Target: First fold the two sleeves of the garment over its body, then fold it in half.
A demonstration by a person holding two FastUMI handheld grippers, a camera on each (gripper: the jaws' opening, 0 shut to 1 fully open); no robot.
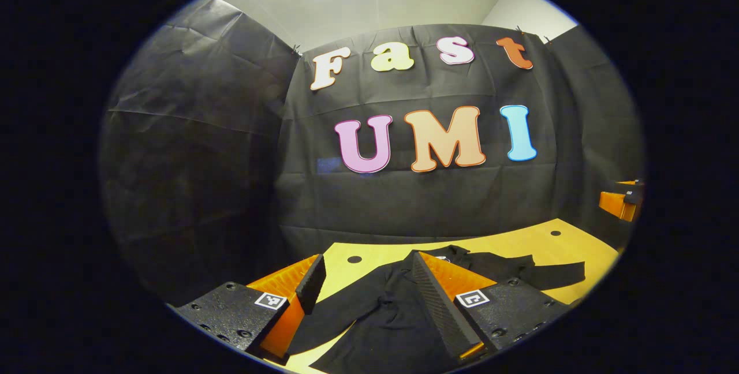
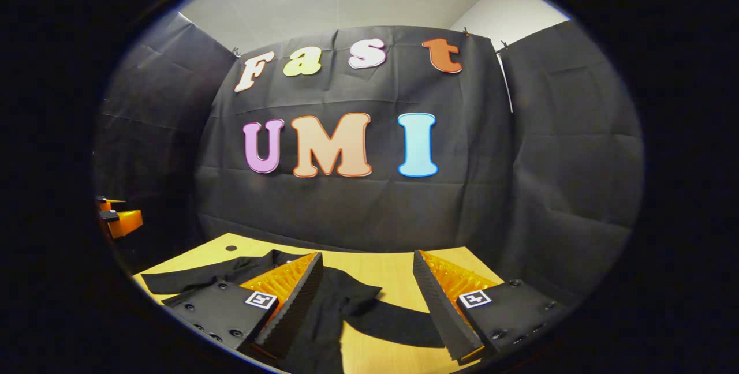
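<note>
A black garment (image 1: 375, 316) lies spread flat on the wooden table (image 1: 554, 247). In the left gripper view one sleeve (image 1: 548, 275) reaches out to the right and another part runs toward the lower left. My left gripper (image 1: 366, 270) hangs open above the garment with nothing between its fingers. In the right gripper view the same garment (image 2: 323, 328) lies under the left finger, with a sleeve (image 2: 173, 281) stretched left and a short sleeve (image 2: 358, 296) to the right. My right gripper (image 2: 366, 267) is open above the table (image 2: 398, 281), holding nothing.
The booth's black cloth wall closes the table at the back and both sides. Round holes (image 1: 354, 259) mark the tabletop. The other gripper (image 1: 620, 201) shows at the far right of the left gripper view, and another at the far left (image 2: 118, 218) of the right gripper view.
</note>
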